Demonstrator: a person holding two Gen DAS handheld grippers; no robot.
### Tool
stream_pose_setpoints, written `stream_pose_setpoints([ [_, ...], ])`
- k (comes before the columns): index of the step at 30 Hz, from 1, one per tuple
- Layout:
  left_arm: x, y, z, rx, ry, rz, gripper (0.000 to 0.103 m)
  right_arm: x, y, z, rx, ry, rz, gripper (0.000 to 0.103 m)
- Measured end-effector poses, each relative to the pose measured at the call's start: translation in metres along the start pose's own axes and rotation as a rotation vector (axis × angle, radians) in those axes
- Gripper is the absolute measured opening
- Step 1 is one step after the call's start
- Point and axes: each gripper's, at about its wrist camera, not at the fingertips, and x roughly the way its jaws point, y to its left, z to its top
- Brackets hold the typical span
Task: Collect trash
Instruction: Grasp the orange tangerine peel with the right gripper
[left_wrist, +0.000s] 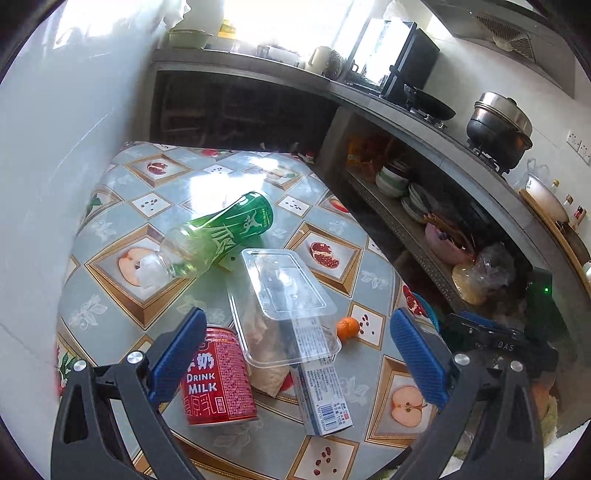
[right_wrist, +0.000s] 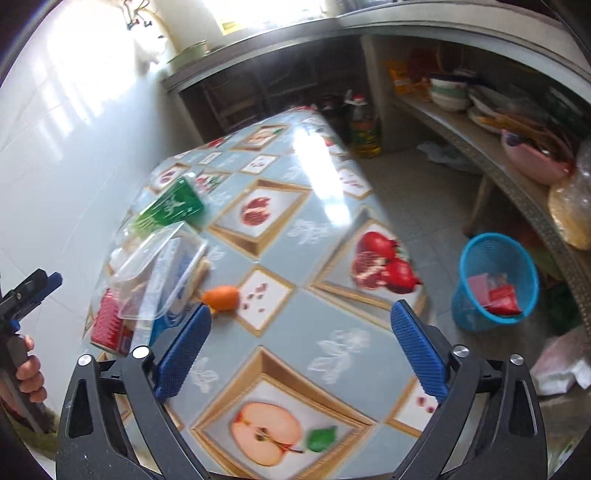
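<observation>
Kitchen shelves and a stove run along the back wall, and a worktop (left_wrist: 122, 295) with a fruit-print cloth carries the trash. On it lie a green bottle (left_wrist: 225, 232) on its side, a red milk can (left_wrist: 218, 380), a clear plastic tray (left_wrist: 284, 314) resting over a small carton (left_wrist: 321, 391), and a mandarin (left_wrist: 348, 328) just beside the tray. A blue bin (right_wrist: 495, 280) stands on the floor beyond the worktop's right edge, with some red wrappers already inside.

The left hand-held gripper (left_wrist: 299, 362) hangs above the can and tray with its jaws spread wide and nothing between the pads. The right hand-held gripper (right_wrist: 299, 354) is also released and empty, over bare cloth with the mandarin near its left pad.

The step in hand looks like choosing a first piece. The can is probably the easiest: rigid, upright, near the left pad. Centre the jaws across its body and close squarely, since its round wall may slip. The tray looks thin and loose, so lifting it may drag the carton; take it by one rim, then carry it across to the bin.
</observation>
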Motion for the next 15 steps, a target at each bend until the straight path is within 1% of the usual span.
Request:
stream_pose_setpoints([
  [2, 0.005, 0.003, -0.004, -0.004, 0.012, -0.01, 0.098, 0.012, 0.015, 0.0, -0.049, 0.023, 0.021, 0.074],
  [3, 0.006, 0.005, -0.006, -0.007, 0.018, -0.015, 0.098, 0.018, 0.021, 0.0, -0.066, 0.034, 0.031, 0.071],
  [5, 0.011, 0.008, -0.009, -0.009, 0.028, -0.013, 0.098, 0.033, 0.033, 0.002, -0.104, 0.061, 0.069, 0.062],
  [6, 0.013, 0.009, -0.01, -0.011, 0.027, -0.011, 0.098, 0.039, 0.036, 0.003, -0.114, 0.076, 0.078, 0.061],
  [8, 0.015, 0.01, -0.01, -0.016, 0.025, -0.006, 0.098, 0.057, 0.046, 0.005, -0.128, 0.115, 0.102, 0.054],
  [9, 0.016, 0.01, -0.011, -0.014, 0.023, -0.003, 0.098, 0.063, 0.05, 0.005, -0.135, 0.127, 0.112, 0.054],
  [15, 0.022, 0.015, -0.011, 0.0, 0.023, 0.018, 0.097, 0.091, 0.067, 0.003, -0.201, 0.188, 0.131, 0.043],
])
